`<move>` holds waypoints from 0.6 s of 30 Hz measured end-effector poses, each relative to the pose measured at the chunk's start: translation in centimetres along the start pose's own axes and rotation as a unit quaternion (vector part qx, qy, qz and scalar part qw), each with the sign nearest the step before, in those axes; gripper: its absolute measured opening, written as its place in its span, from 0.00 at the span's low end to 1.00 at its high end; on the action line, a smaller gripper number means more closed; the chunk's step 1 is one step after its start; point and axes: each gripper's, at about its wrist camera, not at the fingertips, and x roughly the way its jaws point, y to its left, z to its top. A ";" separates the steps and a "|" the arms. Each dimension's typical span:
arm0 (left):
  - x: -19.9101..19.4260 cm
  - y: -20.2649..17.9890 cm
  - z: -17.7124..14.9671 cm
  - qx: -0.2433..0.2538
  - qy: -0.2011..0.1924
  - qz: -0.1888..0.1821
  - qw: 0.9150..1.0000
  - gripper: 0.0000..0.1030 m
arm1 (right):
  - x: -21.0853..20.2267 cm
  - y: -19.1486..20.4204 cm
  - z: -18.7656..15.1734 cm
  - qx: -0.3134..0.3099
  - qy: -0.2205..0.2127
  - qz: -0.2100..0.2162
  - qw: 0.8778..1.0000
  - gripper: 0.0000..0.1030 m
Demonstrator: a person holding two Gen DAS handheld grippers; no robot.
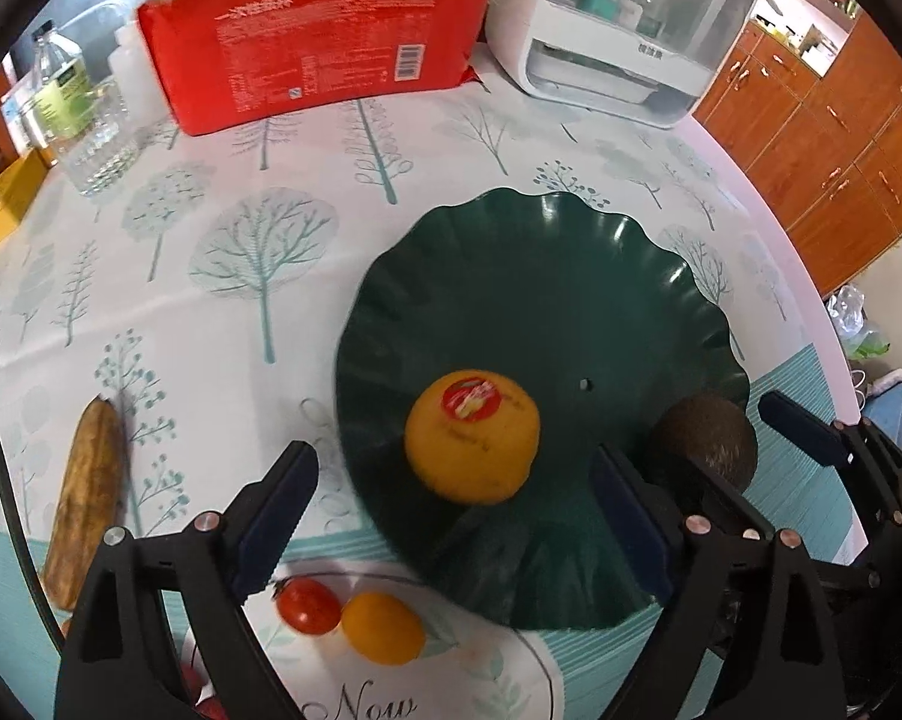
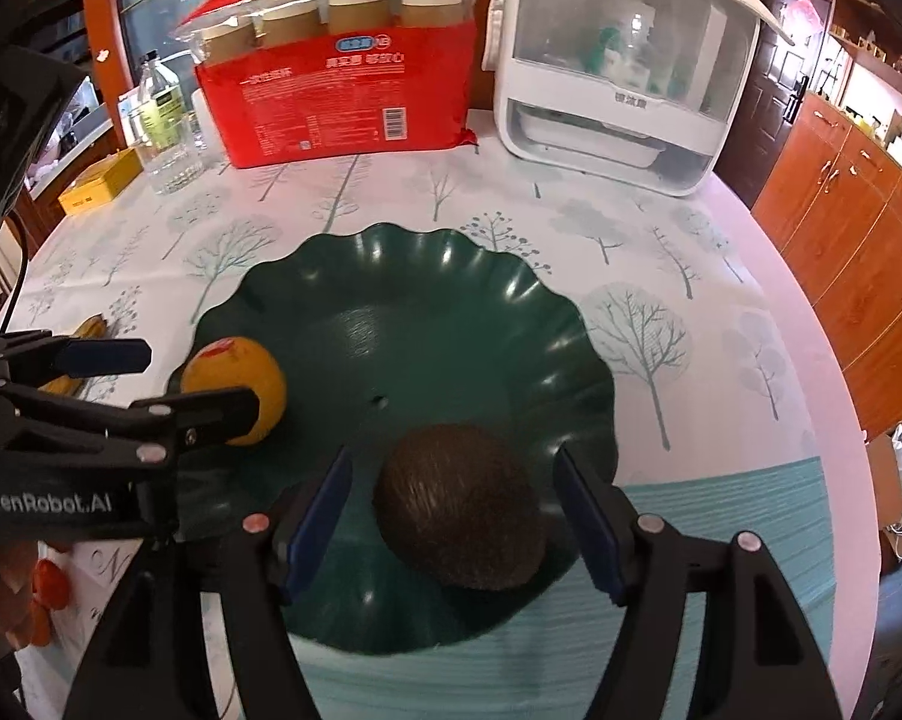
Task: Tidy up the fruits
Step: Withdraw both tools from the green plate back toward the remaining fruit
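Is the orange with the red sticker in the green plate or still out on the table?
In the plate: the orange rests on the green plate, near its left edge.

Bright, even indoor light; glare streaks on the green plate (image 2: 451,276); fisheye bending, dark corners, slight blur.

Dark-green plate (image 2: 426,276), orange fruit (image 1: 472,435), tree-patterned tablecloth (image 1: 258,252)

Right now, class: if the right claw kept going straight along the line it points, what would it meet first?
Most likely the brown avocado, which lies between the open fingers of the right claw on the green plate. Depth is hard to judge.
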 end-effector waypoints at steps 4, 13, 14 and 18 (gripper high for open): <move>-1.6 0.7 -1.2 -0.005 -0.014 0.007 1.000 0.88 | -0.9 0.5 -0.8 0.004 0.003 0.005 1.000 0.68; -5.5 2.2 -5.3 -0.016 -0.034 0.028 0.999 0.92 | -3.2 1.3 -3.2 0.020 0.015 0.028 0.999 0.68; -6.0 2.4 -5.9 -0.018 -0.036 0.029 0.999 0.92 | -3.5 1.4 -3.4 0.021 0.016 0.031 0.999 0.68; -7.7 2.8 -7.6 -0.022 -0.041 0.031 0.998 0.93 | -4.8 1.9 -4.0 0.023 0.026 0.042 0.998 0.68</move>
